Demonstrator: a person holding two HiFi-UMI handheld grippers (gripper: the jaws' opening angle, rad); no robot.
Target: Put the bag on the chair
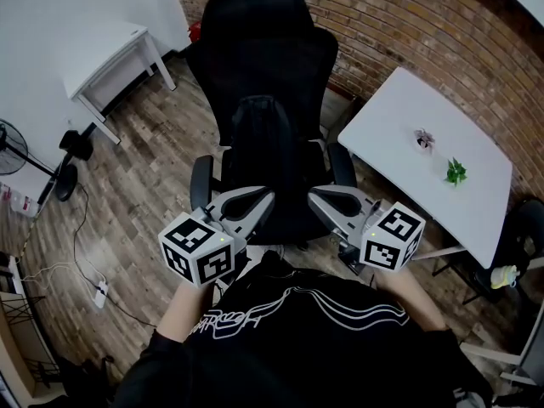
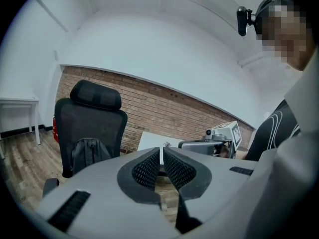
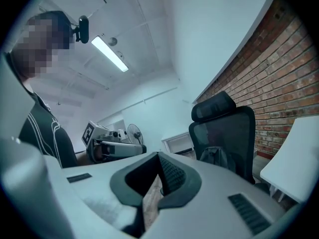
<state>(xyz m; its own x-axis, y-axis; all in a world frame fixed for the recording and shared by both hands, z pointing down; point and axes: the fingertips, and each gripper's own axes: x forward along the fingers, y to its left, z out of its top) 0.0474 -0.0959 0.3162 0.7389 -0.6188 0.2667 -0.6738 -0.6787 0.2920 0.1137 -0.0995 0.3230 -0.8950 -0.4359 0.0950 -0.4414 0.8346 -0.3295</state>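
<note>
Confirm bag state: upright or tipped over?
Upright. The black bag stands on the chair seat, handle end up, leaning against the backrest.

The office chair (image 1: 259,66) and the backpack (image 1: 260,138) are seen in black. At 1 o'clock the brick wall (image 1: 408,19) is red-brown; at 3 o'clock the table (image 1: 399,143) is white. The floor (image 1: 144,172) is patterned in grey-brown planks. Black-and-white square markers are carried by the grey left gripper (image 1: 259,201) and right gripper (image 1: 321,198).

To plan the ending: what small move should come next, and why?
Probably only draw the left gripper and right gripper back: both are shut, empty and clear of the bag, which already rests upright on the chair.
</note>
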